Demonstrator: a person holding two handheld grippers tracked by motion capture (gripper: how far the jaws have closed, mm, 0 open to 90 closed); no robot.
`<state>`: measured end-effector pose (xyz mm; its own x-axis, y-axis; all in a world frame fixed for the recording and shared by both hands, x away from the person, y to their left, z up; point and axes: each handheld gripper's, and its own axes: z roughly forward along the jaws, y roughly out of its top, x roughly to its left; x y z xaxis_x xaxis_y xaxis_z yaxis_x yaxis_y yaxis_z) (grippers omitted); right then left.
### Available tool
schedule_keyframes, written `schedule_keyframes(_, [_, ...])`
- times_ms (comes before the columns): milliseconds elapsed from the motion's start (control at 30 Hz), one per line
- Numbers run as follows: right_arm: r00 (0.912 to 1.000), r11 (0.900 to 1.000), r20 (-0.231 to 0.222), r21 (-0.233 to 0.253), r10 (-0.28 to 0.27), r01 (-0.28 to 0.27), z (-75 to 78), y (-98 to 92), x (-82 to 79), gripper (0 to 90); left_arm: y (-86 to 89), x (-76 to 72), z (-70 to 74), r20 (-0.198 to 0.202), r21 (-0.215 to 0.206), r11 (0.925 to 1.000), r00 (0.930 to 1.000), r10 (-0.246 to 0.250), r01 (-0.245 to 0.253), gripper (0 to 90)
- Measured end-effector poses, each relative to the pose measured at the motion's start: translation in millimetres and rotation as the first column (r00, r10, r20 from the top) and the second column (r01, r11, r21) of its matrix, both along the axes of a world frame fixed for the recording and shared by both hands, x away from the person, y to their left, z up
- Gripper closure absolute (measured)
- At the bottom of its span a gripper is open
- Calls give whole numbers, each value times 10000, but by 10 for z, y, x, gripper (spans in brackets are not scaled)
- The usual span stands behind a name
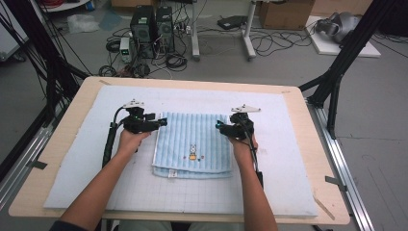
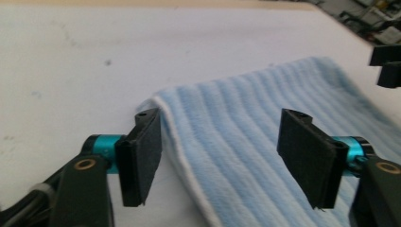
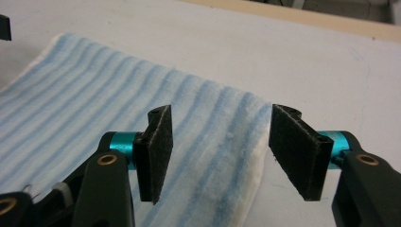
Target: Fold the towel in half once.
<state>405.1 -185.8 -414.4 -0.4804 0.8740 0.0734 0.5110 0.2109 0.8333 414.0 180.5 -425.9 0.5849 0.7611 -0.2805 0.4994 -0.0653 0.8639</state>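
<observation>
A folded light-blue striped towel [image 1: 192, 144] with a small rabbit motif lies flat in the middle of the white mat [image 1: 288, 159]. My left gripper [image 1: 162, 122] hovers at the towel's far left corner, jaws open; in the left gripper view the towel [image 2: 265, 156] edge runs between the open jaws of this gripper [image 2: 222, 156]. My right gripper [image 1: 220, 126] is at the towel's far right edge, open as well. In the right gripper view its jaws [image 3: 220, 153] straddle the towel [image 3: 142, 123] near its white-hemmed edge. Neither gripper holds anything.
The mat covers a wooden table [image 1: 72, 110]. Black frame legs [image 1: 337, 72] stand at both sides. Computer towers [image 1: 151, 26], cables and boxes sit on the floor beyond the table's far edge.
</observation>
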Motion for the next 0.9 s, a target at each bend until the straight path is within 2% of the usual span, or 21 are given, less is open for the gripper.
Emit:
schedule_keyframes(67, [9995, 9995, 117, 104, 310, -312, 40, -14, -80, 375, 14, -86, 10, 139, 54, 9998, 9997, -189, 188, 280])
schedule_keyframes(133, [9984, 9986, 194, 3, 535, -535, 61, -30, -171, 374, 43, -175, 10, 197, -33, 9997, 9995, -246, 247, 286])
schedule_keyframes(233, [9965, 9963, 126, -244, 826, -823, 83, -65, -301, 375, 89, -294, 13, 73, 46, 9985, 9985, -544, 544, 337])
schedule_keyframes(400, [9933, 9938, 321, -57, 1113, -1112, 100, -141, -520, 377, 162, -504, -29, 49, 234, 9959, 9961, -877, 875, 416])
schedule_keyframes(467, [9923, 9927, 314, -186, 1195, -1190, 83, -167, -603, 378, 189, -580, -58, -99, 270, 9949, 9953, -966, 969, 432])
schedule_keyframes(600, [9920, 9921, 148, -117, 1254, -1252, 40, -191, -730, 388, 220, -703, -81, -354, 408, 9936, 9940, -1037, 1051, 450])
schedule_keyframes(700, [9904, 9906, 200, 28, 1364, -1365, 19, -205, -831, 397, 248, -803, -103, -252, 242, 9925, 9926, -1192, 1198, 451])
schedule_keyframes(800, [9892, 9894, 204, 89, 1451, -1453, 1, -223, -912, 400, 292, -913, -133, 22, 125, 9897, 9897, -1429, 1428, 467])
schedule_keyframes(900, [9874, 9875, 71, 47, 1578, -1579, -28, -237, -982, 404, 323, -983, -146, 60, 32, 9861, 9861, -1660, 1659, 468])
